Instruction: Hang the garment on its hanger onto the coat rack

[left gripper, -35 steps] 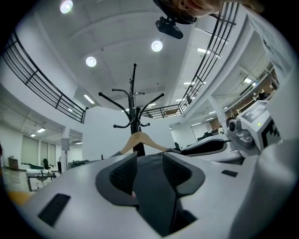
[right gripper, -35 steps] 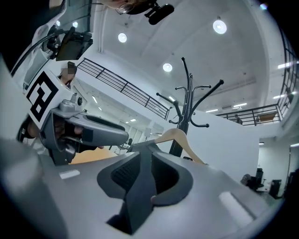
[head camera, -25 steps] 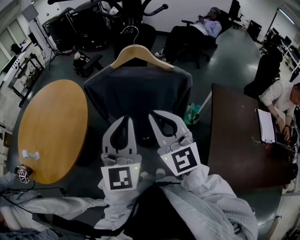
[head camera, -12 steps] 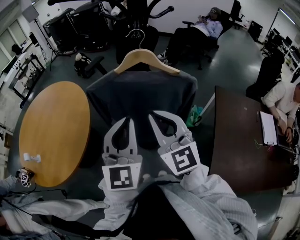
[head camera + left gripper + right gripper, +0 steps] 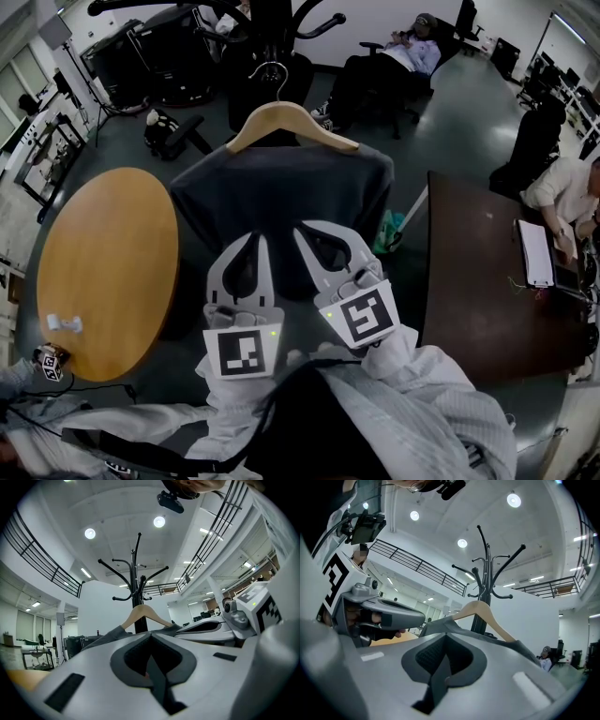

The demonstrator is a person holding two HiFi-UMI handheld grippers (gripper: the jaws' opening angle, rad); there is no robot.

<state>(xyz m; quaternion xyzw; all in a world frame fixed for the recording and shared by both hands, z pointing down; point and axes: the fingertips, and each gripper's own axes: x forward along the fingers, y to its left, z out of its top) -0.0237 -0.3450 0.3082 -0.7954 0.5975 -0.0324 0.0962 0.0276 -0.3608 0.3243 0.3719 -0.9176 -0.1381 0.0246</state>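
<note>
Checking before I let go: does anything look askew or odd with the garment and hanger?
The garment doesn't hang straight. The left gripper and right gripper both pinch its lower part, holding it out at a slant below the wooden hanger. Nothing looks damaged.

Wooden hanger (image 5: pixel 286 112), matt dark cloth garment (image 5: pixel 281 197), glossy wooden table (image 5: pixel 103 262)

The left gripper (image 5: pixel 251 240) and right gripper (image 5: pixel 306 230) are held side by side in front of the chest, pointing forward, each with its jaws pressed together (the right one leans slightly inward). White sleeves (image 5: pixel 441 398) cover both arms.
</note>
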